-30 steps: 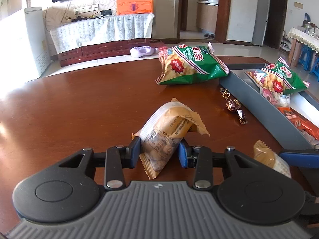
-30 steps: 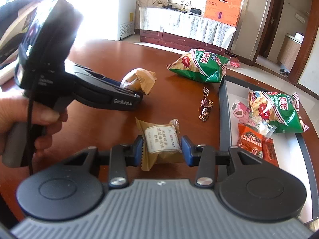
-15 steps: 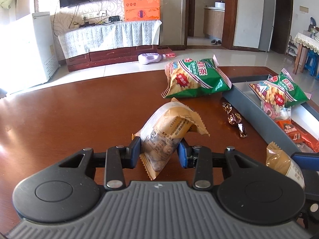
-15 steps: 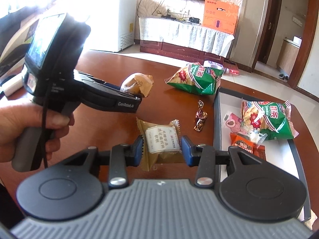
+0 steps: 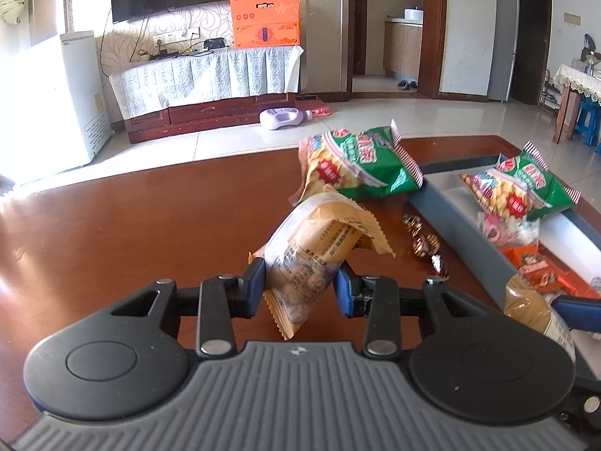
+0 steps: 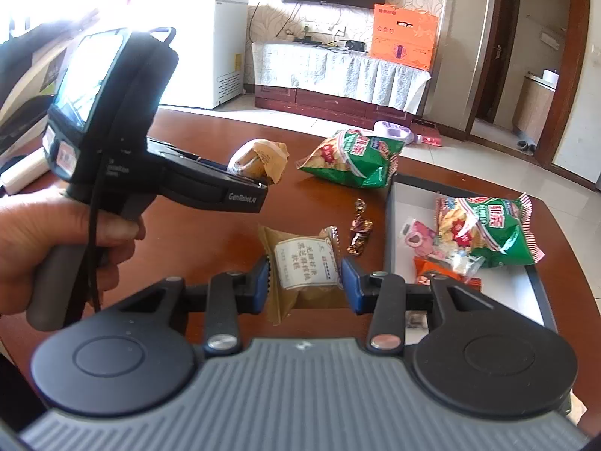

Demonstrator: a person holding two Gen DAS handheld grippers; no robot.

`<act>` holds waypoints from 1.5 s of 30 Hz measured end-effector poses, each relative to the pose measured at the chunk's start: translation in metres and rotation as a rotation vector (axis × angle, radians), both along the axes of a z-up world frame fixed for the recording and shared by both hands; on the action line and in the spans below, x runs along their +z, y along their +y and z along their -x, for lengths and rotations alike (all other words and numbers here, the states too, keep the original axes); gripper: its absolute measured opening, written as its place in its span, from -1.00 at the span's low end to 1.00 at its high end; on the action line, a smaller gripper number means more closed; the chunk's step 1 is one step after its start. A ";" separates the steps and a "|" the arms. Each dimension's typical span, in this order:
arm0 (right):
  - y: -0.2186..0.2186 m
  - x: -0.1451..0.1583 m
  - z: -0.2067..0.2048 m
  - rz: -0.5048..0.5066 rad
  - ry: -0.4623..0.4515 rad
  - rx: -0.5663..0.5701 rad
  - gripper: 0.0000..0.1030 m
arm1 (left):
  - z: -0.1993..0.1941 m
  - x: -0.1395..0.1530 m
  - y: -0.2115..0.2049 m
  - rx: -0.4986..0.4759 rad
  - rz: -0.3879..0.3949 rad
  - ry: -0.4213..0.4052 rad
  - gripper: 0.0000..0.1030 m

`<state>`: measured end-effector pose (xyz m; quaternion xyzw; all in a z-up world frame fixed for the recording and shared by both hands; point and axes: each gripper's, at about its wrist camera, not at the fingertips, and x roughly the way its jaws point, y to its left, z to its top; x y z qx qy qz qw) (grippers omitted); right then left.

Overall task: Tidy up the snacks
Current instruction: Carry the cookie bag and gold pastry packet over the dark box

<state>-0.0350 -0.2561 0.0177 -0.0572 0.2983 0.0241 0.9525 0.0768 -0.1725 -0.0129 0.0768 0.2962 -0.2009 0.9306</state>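
I count two tan wrapped pastries (image 6: 306,265) (image 5: 311,259), two green crinkly chip bags (image 6: 351,159) (image 6: 486,231), and two brown foil candies (image 6: 360,231) (image 5: 424,244).

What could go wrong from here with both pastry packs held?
1. The left hand-held gripper pinches its pastry pack low and tilted, so it could slip.
2. The tray already holds a chip bag and small snacks; dropped packs may pile up.
3. The wrapped candies by the tray wall could get knocked.

two tan wrapped pastries (image 5: 311,259) (image 6: 304,267), both clamped aloft
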 end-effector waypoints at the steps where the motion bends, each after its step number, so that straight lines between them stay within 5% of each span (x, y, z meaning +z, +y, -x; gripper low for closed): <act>1: -0.002 0.001 0.000 0.000 -0.002 -0.005 -0.16 | 0.000 0.002 -0.002 -0.002 0.003 -0.003 -0.14; 18: -0.039 0.013 0.007 -0.012 -0.046 -0.110 -0.16 | 0.008 0.024 -0.065 -0.076 0.060 -0.029 -0.14; 45: -0.105 0.010 0.016 -0.012 -0.050 -0.304 -0.16 | 0.016 0.008 -0.165 -0.223 0.074 -0.011 -0.14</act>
